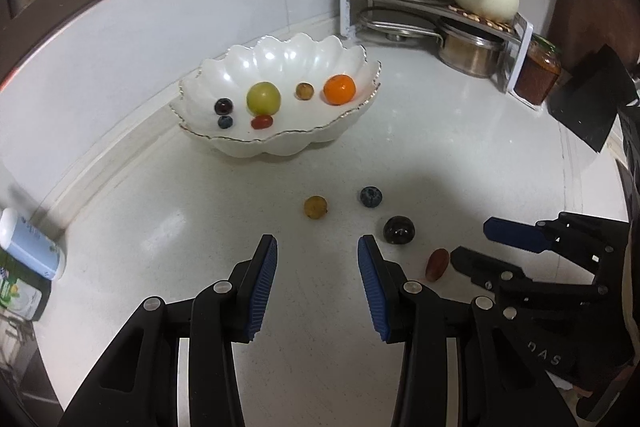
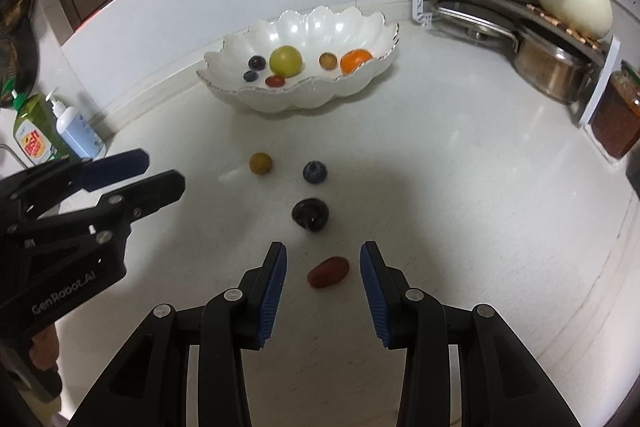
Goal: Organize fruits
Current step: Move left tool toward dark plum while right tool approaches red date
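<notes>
Right claw (image 2: pixel 323 267) gaped, empty, straddling red grape tomato (image 2: pixel 329 271) on worktop (image 2: pixel 460 187); left claw (image 1: pixel 317 257) gaped, empty. Off-centre squeeze risked tomato rolling away.

One bowl (image 1: pixel 276 143); six fruits inside, four outside.

A white, gold-rimmed bowl (image 1: pixel 224 75) is showing orange (image 1: pixel 339 89), green (image 1: pixel 263 98), red and dark fruits; the tabletop (image 1: pixel 460 155) is gleaming white.
</notes>
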Tool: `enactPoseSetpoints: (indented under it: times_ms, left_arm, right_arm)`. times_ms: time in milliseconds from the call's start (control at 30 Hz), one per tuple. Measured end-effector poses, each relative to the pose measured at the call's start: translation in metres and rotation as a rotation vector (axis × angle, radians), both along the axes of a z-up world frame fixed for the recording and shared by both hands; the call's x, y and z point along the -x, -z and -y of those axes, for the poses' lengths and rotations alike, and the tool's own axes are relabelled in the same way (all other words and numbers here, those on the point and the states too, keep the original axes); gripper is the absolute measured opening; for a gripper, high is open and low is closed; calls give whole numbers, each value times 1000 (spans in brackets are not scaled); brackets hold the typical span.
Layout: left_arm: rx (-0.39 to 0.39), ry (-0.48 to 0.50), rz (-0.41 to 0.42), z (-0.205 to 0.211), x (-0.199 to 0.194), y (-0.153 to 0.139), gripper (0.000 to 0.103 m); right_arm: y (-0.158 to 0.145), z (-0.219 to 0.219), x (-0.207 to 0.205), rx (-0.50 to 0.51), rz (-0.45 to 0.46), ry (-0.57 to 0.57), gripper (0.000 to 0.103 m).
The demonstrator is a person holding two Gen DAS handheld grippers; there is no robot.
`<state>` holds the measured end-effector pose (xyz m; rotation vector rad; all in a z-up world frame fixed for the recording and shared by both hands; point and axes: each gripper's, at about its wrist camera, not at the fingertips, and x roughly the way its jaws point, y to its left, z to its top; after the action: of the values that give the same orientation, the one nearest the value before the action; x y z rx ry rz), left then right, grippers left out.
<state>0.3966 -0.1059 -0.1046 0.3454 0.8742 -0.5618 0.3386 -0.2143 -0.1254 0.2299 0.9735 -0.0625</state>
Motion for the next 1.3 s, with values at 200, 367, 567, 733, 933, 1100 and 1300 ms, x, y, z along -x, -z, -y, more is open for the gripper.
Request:
enactPoseSetpoints:
  times_ms: [200,367,567,733,933,1100,1300]
  left_arm:
    - [-13,37,-8,6,-3,8,42]
    - [-4,48,-41,7,-10,18,42]
    - [-8,94,-46,15,-14,27,42]
    - [-21,139,-41,22,-13,34,42]
    - [-14,182,-61,31,-15,40,42]
    - [-15,252,-61,39,-14,45,42]
    - [-25,301,-81,45,-19,52,42]
  right_arm:
    - [5,1,-1,-6,5,9,39]
    - [8,2,0,2,23,35,39]
    - [15,3,1,18,32,57,39]
    - [21,4,2,28,26,51,39]
    - [22,3,3,37,22,28,39]
    - [27,3,4,44,12,11,39]
    - [33,-6,5,66,31,-13,39]
